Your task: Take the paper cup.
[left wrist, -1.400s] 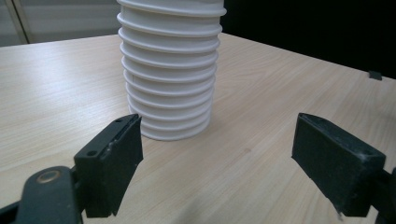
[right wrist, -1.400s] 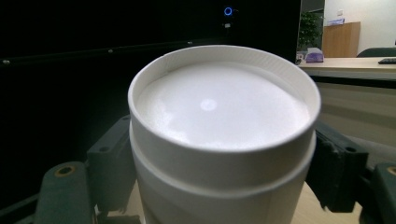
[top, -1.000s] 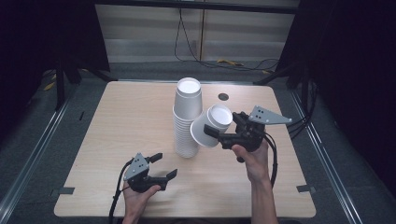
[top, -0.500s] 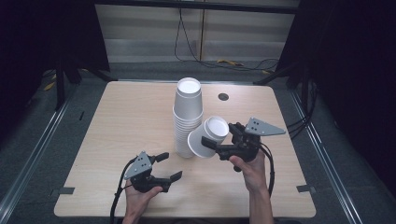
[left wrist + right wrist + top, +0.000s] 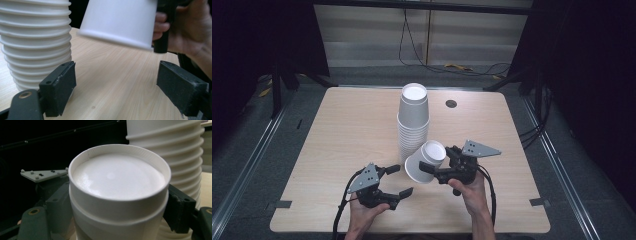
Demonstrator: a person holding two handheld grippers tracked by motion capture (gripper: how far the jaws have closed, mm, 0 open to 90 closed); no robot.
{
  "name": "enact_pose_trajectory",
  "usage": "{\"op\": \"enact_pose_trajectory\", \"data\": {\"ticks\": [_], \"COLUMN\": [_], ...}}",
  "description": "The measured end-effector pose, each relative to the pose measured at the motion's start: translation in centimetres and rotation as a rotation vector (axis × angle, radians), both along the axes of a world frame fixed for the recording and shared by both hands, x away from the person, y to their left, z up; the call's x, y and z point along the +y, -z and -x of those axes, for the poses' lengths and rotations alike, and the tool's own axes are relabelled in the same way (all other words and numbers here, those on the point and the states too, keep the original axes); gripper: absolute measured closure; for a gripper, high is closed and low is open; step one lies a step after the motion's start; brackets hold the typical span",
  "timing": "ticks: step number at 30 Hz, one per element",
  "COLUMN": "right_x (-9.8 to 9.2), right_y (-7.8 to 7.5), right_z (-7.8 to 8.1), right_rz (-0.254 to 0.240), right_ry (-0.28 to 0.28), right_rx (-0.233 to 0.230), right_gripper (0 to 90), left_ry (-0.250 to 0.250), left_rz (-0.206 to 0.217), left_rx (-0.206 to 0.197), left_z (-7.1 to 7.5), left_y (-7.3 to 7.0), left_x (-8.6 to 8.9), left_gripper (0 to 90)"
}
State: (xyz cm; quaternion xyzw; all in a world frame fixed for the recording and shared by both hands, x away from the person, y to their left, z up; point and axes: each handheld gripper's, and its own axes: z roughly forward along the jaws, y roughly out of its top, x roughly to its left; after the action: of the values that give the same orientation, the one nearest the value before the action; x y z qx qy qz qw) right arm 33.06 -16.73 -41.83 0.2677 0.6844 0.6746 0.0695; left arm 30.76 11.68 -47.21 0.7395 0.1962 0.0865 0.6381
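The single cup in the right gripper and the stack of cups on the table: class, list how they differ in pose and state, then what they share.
1. The single cup is tilted and held off the table; the stack of cups stands upright on it, upside down.
2. The right gripper clamps the single cup; nothing grips the stack.
3. The single cup is one; the stack holds many nested.
Both are plain white paper cups.
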Motion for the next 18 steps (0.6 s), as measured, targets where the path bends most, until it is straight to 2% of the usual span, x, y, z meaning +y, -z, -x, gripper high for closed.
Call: {"op": "enact_pose_trajectory", "data": {"ticks": [2, 6, 10, 15, 16, 18], "right_x": [0.0, 0.1, 0.5, 0.8, 1.0, 1.3], "right_y": [0.9, 1.6, 2.3, 2.8, 3.0, 3.2], "right_z": [0.0, 0.0, 0.2, 0.2, 0.2, 0.1], "right_rz": [-0.001, 0.001, 0.027, 0.031, 0.026, 0.03], "right_ry": [-0.004, -0.019, -0.051, -0.073, -0.095, -0.099], "right_rx": [0.017, 0.03, 0.037, 0.061, 0.074, 0.078], "right_gripper": [21.7, 21.7, 21.7, 21.7, 21.8, 21.9], "left_ry": [0.0, 0.01, 0.007, 0.035, 0.034, 0.03], "left_rz": [0.019, 0.03, 0.011, 0.003, 0.012, -0.009], "left_rx": [0.007, 0.01, 0.007, 0.02, 0.031, 0.026], "left_z": [0.0, -0.1, -0.2, -0.5, -0.5, -0.6], "left_y": [-0.1, -0.1, -0.1, 0.1, 0.2, 0.2], "left_x": [-0.1, 0.0, 0.0, -0.2, -0.3, -0.4], "left_gripper": [15.6, 15.6, 15.5, 15.5, 15.5, 15.0]}}
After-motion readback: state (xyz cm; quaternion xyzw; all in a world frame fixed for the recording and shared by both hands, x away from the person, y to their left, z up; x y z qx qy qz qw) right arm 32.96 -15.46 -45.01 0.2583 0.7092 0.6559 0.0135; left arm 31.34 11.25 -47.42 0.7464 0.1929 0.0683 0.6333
